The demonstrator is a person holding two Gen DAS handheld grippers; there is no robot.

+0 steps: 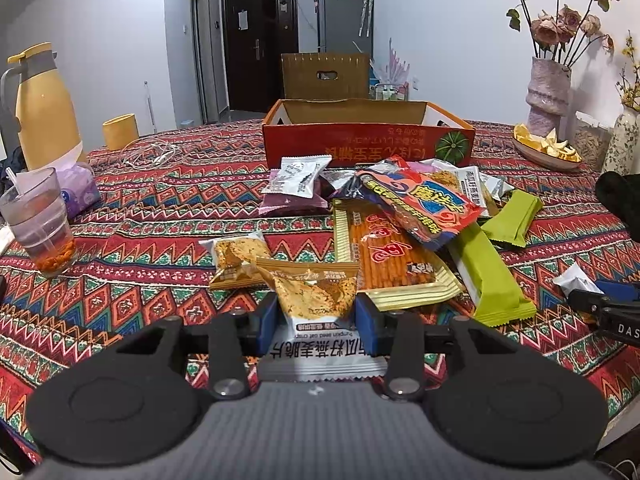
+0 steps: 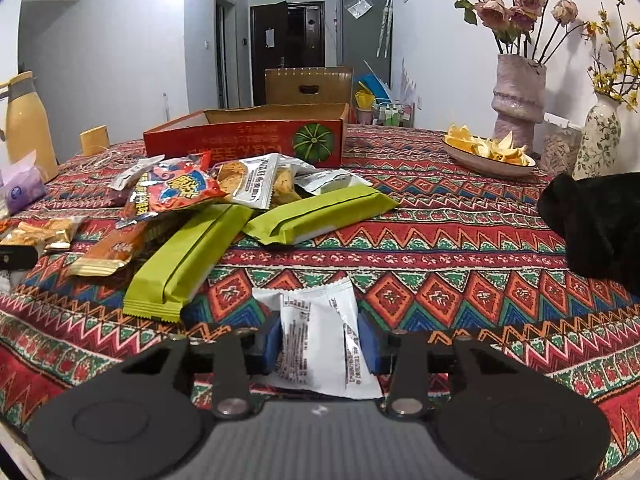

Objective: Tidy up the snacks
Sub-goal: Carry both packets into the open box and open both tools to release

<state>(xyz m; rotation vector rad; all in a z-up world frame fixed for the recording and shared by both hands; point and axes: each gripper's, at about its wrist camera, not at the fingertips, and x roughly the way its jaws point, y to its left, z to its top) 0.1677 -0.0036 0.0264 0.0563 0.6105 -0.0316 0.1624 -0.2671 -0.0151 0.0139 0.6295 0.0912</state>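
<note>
My left gripper (image 1: 316,316) is shut on an oat crisp packet (image 1: 316,300), white and orange, held just above the patterned tablecloth. My right gripper (image 2: 320,340) is shut on a white snack packet (image 2: 316,332) near the table's front edge; it shows at the right of the left wrist view (image 1: 576,280). A pile of snacks lies mid-table: a red bag (image 1: 424,204), a box of stick biscuits (image 1: 392,260), two green packs (image 2: 188,256) (image 2: 324,212) and small packets. An open red cardboard box (image 1: 368,136) stands behind the pile.
A yellow thermos (image 1: 44,108), a glass with a straw (image 1: 40,224) and a purple tissue pack (image 1: 78,188) stand at the left. A dish of peels (image 2: 488,152), two flower vases (image 2: 520,100) and a black object (image 2: 600,224) are at the right.
</note>
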